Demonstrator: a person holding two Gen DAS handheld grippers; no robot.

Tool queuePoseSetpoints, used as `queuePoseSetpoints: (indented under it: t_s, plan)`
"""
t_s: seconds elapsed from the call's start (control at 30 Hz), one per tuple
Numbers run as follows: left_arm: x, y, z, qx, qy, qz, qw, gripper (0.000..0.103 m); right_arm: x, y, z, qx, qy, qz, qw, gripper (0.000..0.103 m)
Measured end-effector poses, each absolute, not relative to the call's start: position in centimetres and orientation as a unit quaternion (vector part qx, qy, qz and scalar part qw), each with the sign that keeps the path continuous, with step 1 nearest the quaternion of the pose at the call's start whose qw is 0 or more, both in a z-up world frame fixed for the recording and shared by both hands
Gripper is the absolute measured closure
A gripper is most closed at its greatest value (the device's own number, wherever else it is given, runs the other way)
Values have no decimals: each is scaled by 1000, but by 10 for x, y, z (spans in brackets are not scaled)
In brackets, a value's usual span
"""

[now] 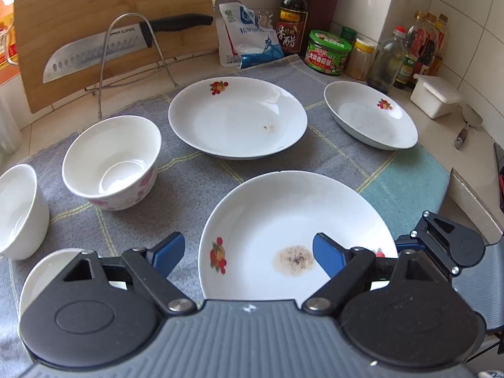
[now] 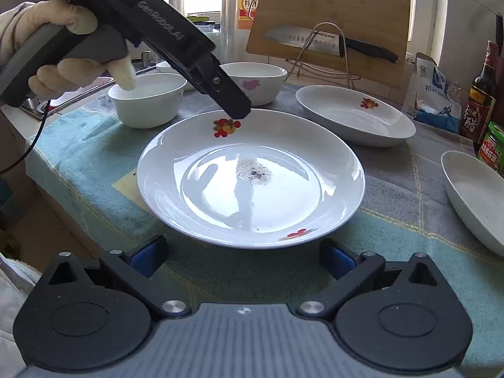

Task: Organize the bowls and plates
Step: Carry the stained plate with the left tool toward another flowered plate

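Lining up both grippers, left (image 1: 249,253) and right (image 2: 244,255), fingers spread and empty, on the stained plate (image 2: 252,179) at frame center; next I need a rim grip.

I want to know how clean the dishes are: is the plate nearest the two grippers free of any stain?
No, the nearest plate has a speckled brownish stain near its middle.
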State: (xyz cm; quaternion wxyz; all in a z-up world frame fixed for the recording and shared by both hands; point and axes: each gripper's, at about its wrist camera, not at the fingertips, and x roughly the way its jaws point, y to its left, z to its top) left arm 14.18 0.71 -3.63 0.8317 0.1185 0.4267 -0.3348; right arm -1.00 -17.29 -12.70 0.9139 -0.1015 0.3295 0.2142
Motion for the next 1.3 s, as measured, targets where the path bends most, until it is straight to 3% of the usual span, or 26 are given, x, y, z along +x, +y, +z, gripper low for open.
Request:
queuePoseSetpoints:
  t_s: [0.27,0.5,0.7,1.3]
  plan:
    - [171,-9,-53,129,459,-342,810,18,-12,-176,-131,-104,305,233,918,0]
    - [184,-19,-67,141,495,-355,780,32,-12,-177,-132,-99,292,236,921,0]
    - [190,-25,-69,155,508,-378,759,37,-11,-175,-132,-94,296,223,924,0]
    - [198,-32,-69,188,522,-412,723,38,-6,-173,-130,-99,308,201,925,0]
